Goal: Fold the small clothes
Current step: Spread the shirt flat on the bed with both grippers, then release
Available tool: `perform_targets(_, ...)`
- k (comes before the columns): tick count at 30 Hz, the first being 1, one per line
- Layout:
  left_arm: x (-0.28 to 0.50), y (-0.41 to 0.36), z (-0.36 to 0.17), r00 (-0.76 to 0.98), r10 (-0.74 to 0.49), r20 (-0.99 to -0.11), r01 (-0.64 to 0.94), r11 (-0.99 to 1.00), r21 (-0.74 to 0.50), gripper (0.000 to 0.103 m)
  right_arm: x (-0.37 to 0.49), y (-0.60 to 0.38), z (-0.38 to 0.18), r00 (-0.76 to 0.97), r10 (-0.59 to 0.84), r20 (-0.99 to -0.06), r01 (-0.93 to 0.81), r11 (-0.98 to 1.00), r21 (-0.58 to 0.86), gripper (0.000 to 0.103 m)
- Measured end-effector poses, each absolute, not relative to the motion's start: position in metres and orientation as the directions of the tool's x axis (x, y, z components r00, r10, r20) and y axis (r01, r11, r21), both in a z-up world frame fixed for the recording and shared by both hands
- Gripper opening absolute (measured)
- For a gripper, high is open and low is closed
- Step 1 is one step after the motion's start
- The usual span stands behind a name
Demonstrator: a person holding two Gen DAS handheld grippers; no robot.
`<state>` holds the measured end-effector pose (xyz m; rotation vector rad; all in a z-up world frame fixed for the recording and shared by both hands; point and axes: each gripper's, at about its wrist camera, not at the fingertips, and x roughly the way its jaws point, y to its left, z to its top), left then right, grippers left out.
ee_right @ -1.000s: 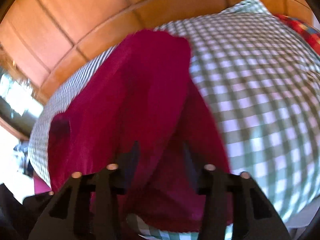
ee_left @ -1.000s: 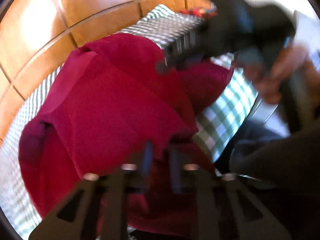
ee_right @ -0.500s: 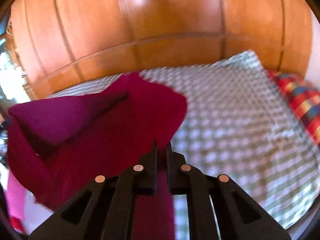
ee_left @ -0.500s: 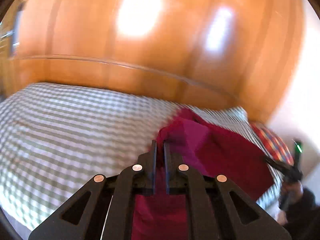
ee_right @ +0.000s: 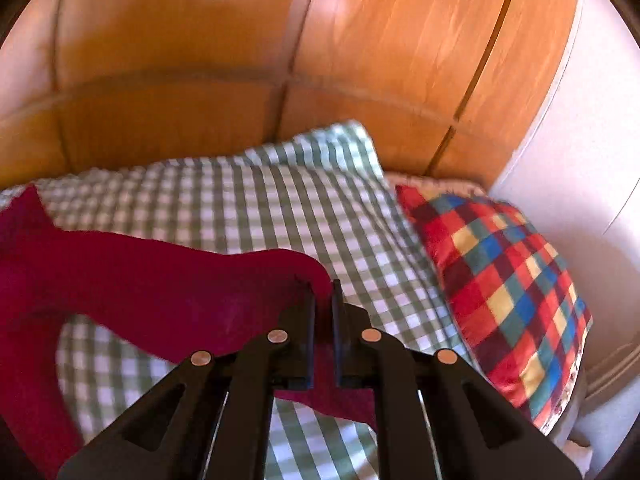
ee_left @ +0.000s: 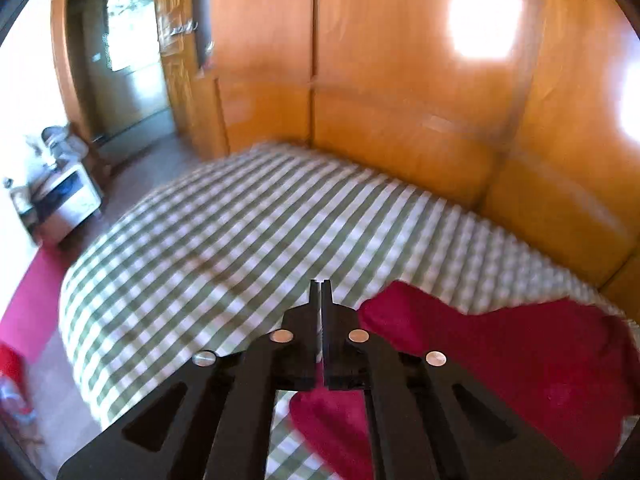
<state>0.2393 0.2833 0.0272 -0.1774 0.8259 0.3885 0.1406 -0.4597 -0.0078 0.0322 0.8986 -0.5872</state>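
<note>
A dark red garment (ee_left: pixel 520 364) hangs stretched above the green-and-white checked bed (ee_left: pixel 240 240). In the left wrist view it lies to the right of and below my left gripper (ee_left: pixel 321 286), whose fingers are pressed together; no cloth shows between the tips, and cloth passes under the finger bases. In the right wrist view the garment (ee_right: pixel 140 288) spreads to the left, and my right gripper (ee_right: pixel 324 286) is shut on its edge, red cloth pinched between the tips.
A wooden headboard and wardrobe wall (ee_left: pixel 400 100) runs behind the bed. A multicoloured checked pillow (ee_right: pixel 504 280) lies at the right by a white wall. A small white cabinet (ee_left: pixel 68 196) stands on the floor at the left, near a doorway.
Both grippers have swung apart and lifted, and the garment has been pulled out wide between them. The left view has turned toward the foot of the bed, the right toward the pillow.
</note>
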Motion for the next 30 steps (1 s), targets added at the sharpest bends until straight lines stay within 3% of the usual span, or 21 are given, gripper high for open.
perform_targets(2,0.243,0.29,0.011,0.586,0.217,-0.781,-0.378,0.926,-0.026,0.0,0.143,-0.461,-0.019,0.467,-0.459,-0.756,0.499,0.842,-0.204,0.015)
perform_targets(3,0.238,0.29,0.007,0.581,0.215,-0.785,-0.379,0.925,-0.027,0.003,0.141,-0.458,-0.018,0.474,-0.458,-0.752,0.499,0.843,-0.199,0.032)
perform_targets(4,0.228,0.29,0.002,0.589,0.192,-0.785,-0.37,0.928,-0.051,0.015,0.134,-0.453,-0.018,0.492,-0.449,-0.746,0.496,0.849,-0.184,0.049)
perform_targets(5,0.22,0.289,-0.001,0.602,0.167,-0.781,-0.353,0.933,-0.073,0.031,0.125,-0.446,-0.015,0.511,-0.438,-0.74,0.488,0.856,-0.171,0.055)
perform_targets(6,0.206,0.285,-0.003,0.628,0.125,-0.768,-0.311,0.945,-0.1,0.038,0.115,-0.437,-0.013,0.53,-0.421,-0.736,0.47,0.869,-0.159,0.063)
perform_targets(8,0.183,0.269,-0.005,0.655,0.068,-0.753,-0.237,0.964,-0.119,0.055,0.098,-0.416,-0.013,0.56,-0.357,-0.748,0.415,0.902,-0.12,0.068)
perform_targets(13,0.107,0.224,-0.034,0.611,-0.226,-0.759,0.007,0.96,-0.28,0.057,0.037,-0.361,-0.041,0.531,0.065,-0.845,0.171,0.968,0.182,0.074)
perform_targets(15,0.084,0.209,-0.045,0.573,-0.299,-0.763,0.068,0.945,-0.319,0.057,0.018,-0.336,-0.057,0.476,0.166,-0.863,0.098,0.966,0.24,0.074)
perform_targets(17,0.059,0.19,-0.059,0.519,-0.367,-0.772,0.121,0.926,-0.358,0.057,0.003,-0.314,-0.071,0.428,0.209,-0.879,0.047,0.966,0.253,0.074)
perform_targets(19,0.04,0.171,-0.07,0.472,-0.404,-0.783,0.166,0.914,-0.371,0.057,-0.011,-0.293,-0.074,0.434,0.179,-0.883,-0.001,0.98,0.198,0.064)
perform_targets(23,0.023,0.137,-0.085,0.414,-0.42,-0.808,0.232,0.906,-0.353,0.055,-0.024,-0.277,-0.066,0.442,0.22,-0.87,-0.062,0.975,0.215,0.007)
perform_targets(24,0.02,0.127,-0.089,0.404,-0.406,-0.82,0.249,0.911,-0.329,0.05,-0.027,-0.275,-0.065,0.448,0.211,-0.869,-0.069,0.977,0.202,0.007)
perform_targets(26,0.02,0.116,-0.091,0.418,-0.35,-0.839,0.27,0.929,-0.254,0.027,-0.037,-0.274,-0.06,0.449,0.21,-0.868,-0.086,0.978,0.192,0.006)
perform_targets(28,0.023,0.12,-0.091,0.414,-0.368,-0.832,0.247,0.926,-0.287,0.012,-0.054,-0.278,-0.054,0.457,0.212,-0.864,-0.096,0.977,0.189,0.006)
perform_targets(30,0.022,0.125,-0.09,0.417,-0.379,-0.826,0.236,0.923,-0.304,0.011,-0.073,-0.284,-0.049,0.451,0.209,-0.868,-0.105,0.978,0.181,0.005)
